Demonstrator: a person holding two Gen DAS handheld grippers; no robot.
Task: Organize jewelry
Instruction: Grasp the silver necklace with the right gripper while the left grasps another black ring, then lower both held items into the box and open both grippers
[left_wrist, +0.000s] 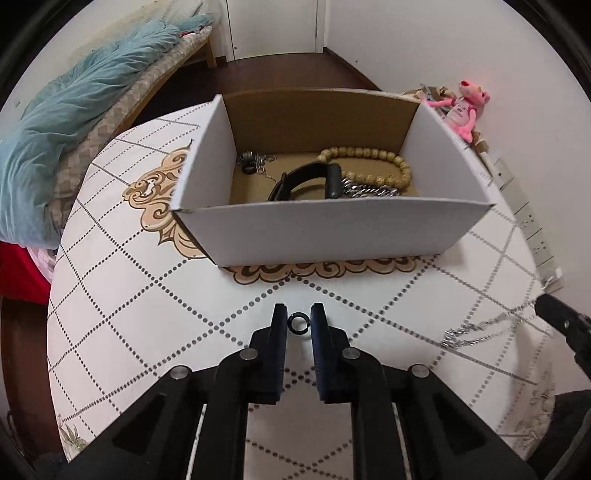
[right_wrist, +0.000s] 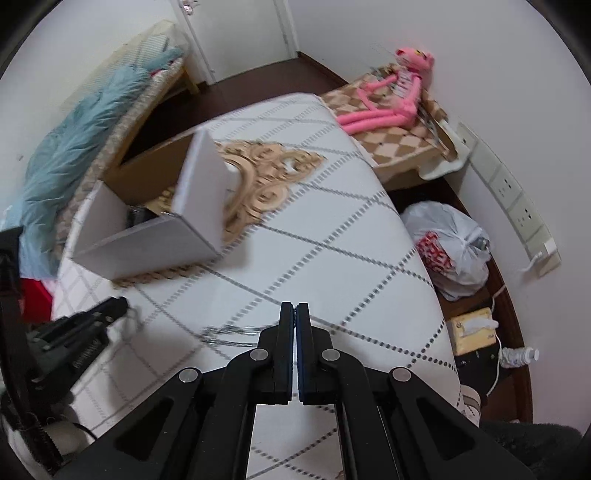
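A white cardboard box (left_wrist: 332, 229) stands on the patterned table and holds a wooden bead bracelet (left_wrist: 384, 162), a black band (left_wrist: 299, 177), a silver chain link bracelet (left_wrist: 369, 190) and a small chain piece (left_wrist: 251, 162). A small black ring (left_wrist: 298, 324) lies on the table between the fingertips of my left gripper (left_wrist: 298, 325), which is narrowly open around it. My right gripper (right_wrist: 294, 321) is shut on a thin silver chain (right_wrist: 229, 330), which trails left over the table; the chain also shows in the left wrist view (left_wrist: 476, 332). The box (right_wrist: 147, 243) is at the left in the right wrist view.
The table (left_wrist: 147, 314) has a white cloth with dotted diamond lines. A bed with a blue blanket (left_wrist: 74, 110) is to the left. A pink plush toy (right_wrist: 391, 96) sits on a checkered stand beyond the table. A plastic bag (right_wrist: 450, 247) and tissue box (right_wrist: 472, 328) lie on the floor at right.
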